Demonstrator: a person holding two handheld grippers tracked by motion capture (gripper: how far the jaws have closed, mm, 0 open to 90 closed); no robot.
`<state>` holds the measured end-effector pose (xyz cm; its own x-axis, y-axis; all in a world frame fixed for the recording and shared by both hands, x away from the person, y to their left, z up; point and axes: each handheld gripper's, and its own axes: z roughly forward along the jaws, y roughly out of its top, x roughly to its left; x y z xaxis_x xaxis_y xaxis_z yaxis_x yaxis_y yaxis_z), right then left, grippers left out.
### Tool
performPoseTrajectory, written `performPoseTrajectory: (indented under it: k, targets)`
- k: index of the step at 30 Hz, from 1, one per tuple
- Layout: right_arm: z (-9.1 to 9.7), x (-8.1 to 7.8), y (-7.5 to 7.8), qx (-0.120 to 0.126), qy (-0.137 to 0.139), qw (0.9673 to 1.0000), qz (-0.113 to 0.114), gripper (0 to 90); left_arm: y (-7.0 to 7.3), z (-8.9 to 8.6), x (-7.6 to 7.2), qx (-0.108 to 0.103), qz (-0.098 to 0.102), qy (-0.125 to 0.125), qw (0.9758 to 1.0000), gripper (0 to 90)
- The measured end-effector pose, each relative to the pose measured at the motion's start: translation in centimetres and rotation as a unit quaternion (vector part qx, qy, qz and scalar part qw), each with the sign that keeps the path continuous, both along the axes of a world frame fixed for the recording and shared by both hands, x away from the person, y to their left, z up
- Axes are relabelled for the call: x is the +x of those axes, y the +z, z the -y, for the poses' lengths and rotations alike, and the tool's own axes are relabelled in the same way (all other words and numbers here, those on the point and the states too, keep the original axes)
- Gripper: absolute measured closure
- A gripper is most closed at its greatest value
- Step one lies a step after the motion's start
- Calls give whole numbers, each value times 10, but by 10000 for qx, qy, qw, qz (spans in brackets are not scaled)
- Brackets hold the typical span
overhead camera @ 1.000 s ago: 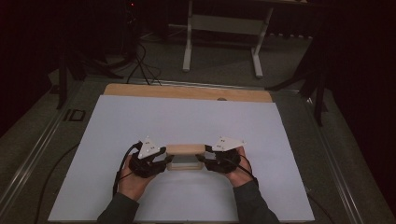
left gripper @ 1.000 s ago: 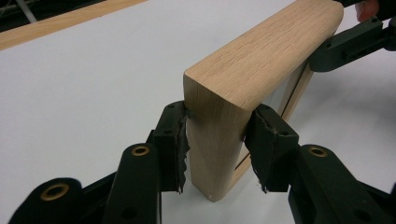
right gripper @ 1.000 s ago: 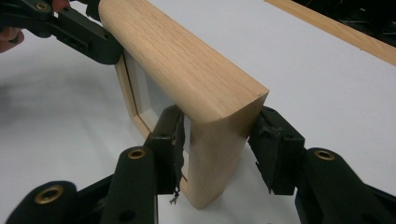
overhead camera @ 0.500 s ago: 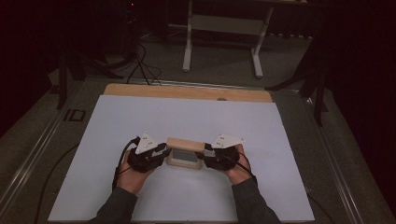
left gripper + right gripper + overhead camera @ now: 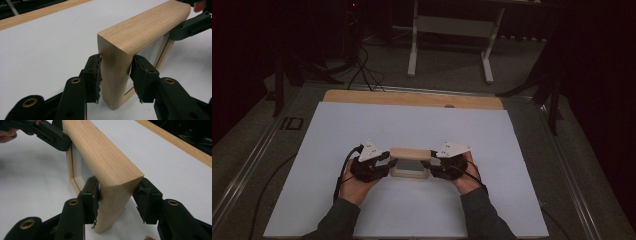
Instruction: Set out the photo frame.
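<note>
A light wooden frame (image 5: 410,155) stands on its long edge on the white sheet, rounded top bar up, with a pale panel inside. My left gripper (image 5: 388,162) clamps its left end. In the left gripper view the wood (image 5: 140,27) sits between both pads (image 5: 96,72), which touch its sides, and the left gripper (image 5: 115,72) jaws have just been opening. My right gripper (image 5: 432,162) is shut on the other end, and in the right gripper view the frame (image 5: 100,147) fills the right gripper (image 5: 117,192). Each gripper view shows the other gripper at the far end.
The white sheet (image 5: 412,125) covers most of the table, with a wooden strip (image 5: 412,98) along its far edge. Metal rails run down both sides. Beyond the table, a white stand (image 5: 452,45) and cables (image 5: 362,65) are on the dark floor.
The wooden frame has tipped from lying low between the grippers to standing on its edge. Both hands have stayed almost in place.
</note>
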<state>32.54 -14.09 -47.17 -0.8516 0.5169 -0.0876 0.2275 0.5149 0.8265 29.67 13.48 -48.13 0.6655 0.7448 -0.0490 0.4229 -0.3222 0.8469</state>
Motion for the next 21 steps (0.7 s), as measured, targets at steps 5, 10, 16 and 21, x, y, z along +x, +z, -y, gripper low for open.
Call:
performPoseTrajectory:
  k: [5,10,16,21]
  targets:
    - [-2,5,1,-65,-1,9999,93,550,-1,-3,5,-211,-39,-8,9998,577]
    - [-4,7,3,-93,-15,9999,121,547,0,-4,7,-272,-82,27,9996,573]
    - [-6,10,2,-132,-63,9998,159,547,2,-2,9,-95,-15,82,9999,572]
    - [-8,14,0,-123,-133,9997,171,541,3,0,14,19,16,152,9999,571]
